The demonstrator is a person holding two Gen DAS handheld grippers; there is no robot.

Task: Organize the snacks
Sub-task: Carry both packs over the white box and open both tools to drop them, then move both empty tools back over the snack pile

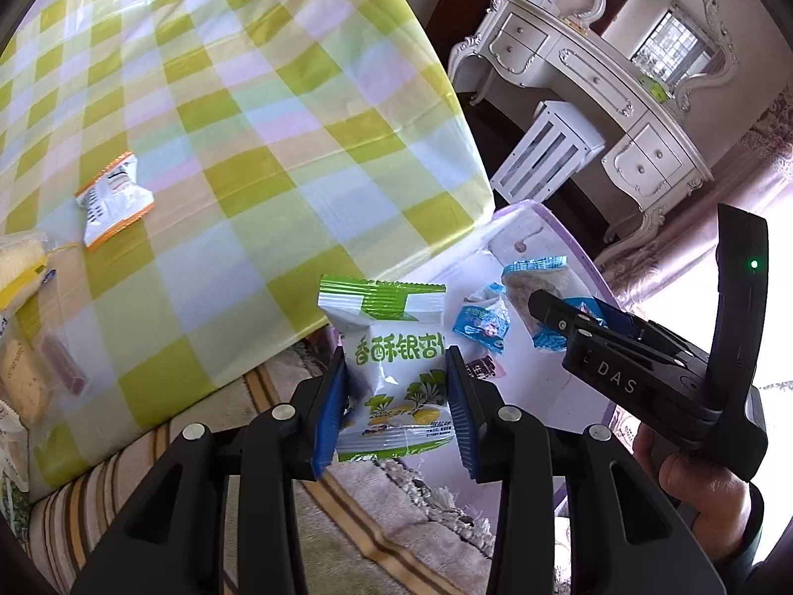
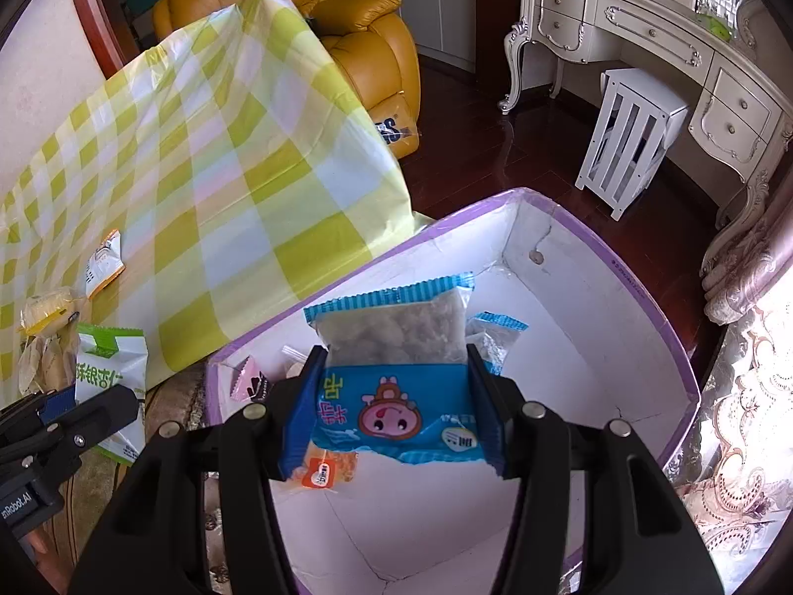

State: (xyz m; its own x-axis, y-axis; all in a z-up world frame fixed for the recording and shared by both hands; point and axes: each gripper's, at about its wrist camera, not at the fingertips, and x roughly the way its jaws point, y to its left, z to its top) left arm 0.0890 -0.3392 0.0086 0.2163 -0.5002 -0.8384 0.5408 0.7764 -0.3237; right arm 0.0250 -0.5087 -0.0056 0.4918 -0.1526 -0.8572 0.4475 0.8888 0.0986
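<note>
- Left gripper (image 1: 396, 396) has its blue pads (image 1: 331, 414) pressed against both sides of a green-and-white snack packet (image 1: 391, 372), holding it in the air just off the near edge of the table, over the striped carpet (image 1: 99, 505).
- Right gripper (image 2: 391, 406) is clamped on a blue snack packet (image 2: 396, 377) with a cartoon pig, held above the open box (image 2: 644, 307).
- Box is white inside with a purple rim and stands on the floor to the right of the table; several small packets lie on its bottom, among them a pink one (image 2: 250, 382) and an orange one (image 2: 324, 471).
- Table carries a green-checked cloth (image 1: 248, 99); an orange-edged white packet (image 1: 114, 198) lies on it, well apart from more snacks (image 1: 22, 377) at its left edge.
- A hand (image 1: 694, 486) grips the right gripper's handle.
</note>
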